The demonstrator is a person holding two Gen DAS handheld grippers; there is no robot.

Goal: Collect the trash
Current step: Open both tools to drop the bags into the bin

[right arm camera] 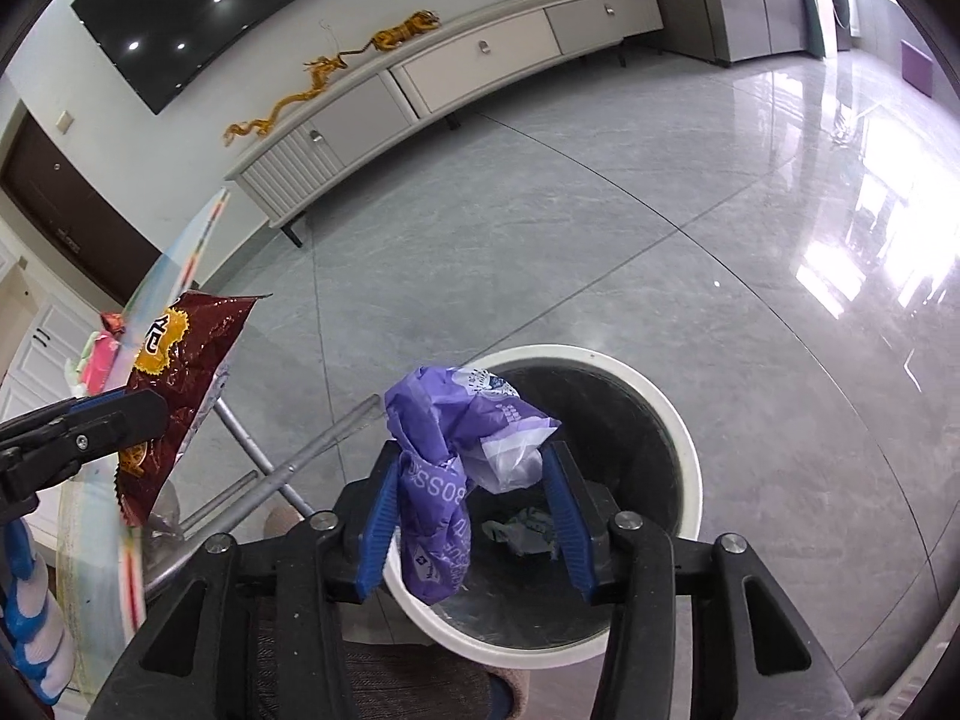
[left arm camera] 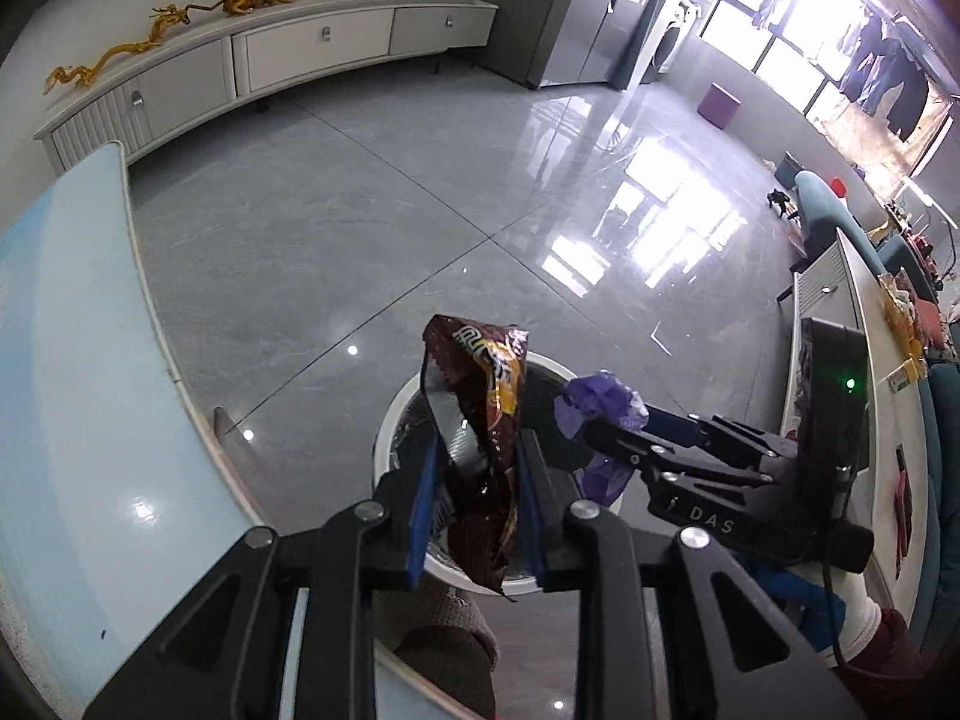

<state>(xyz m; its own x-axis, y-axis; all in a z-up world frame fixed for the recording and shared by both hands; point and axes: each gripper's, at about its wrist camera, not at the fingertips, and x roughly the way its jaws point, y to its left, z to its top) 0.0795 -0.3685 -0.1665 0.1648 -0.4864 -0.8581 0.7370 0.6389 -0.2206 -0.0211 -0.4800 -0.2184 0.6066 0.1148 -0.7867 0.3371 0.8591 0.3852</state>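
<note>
My left gripper point(left arm camera: 477, 450) is shut on a dark red snack wrapper point(left arm camera: 486, 402) and holds it over a white-rimmed round trash bin point(left arm camera: 390, 420). The wrapper also shows at the left of the right wrist view point(right arm camera: 180, 372). My right gripper point(right arm camera: 474, 468) holds a crumpled purple plastic wrapper point(right arm camera: 456, 420) between its blue pads, jaws fairly wide, above the same bin point(right arm camera: 684, 438). The right gripper point(left arm camera: 600, 420) with the purple wrapper point(left arm camera: 600, 402) sits just right of the left one. Some crumpled trash point(right arm camera: 522, 531) lies inside the bin.
A light blue table point(left arm camera: 66, 396) edge is at the left, with metal legs point(right arm camera: 270, 468) beside the bin. A long white TV cabinet point(left arm camera: 288, 54) stands along the far wall. Grey tiled floor point(left arm camera: 360, 228) lies beyond the bin.
</note>
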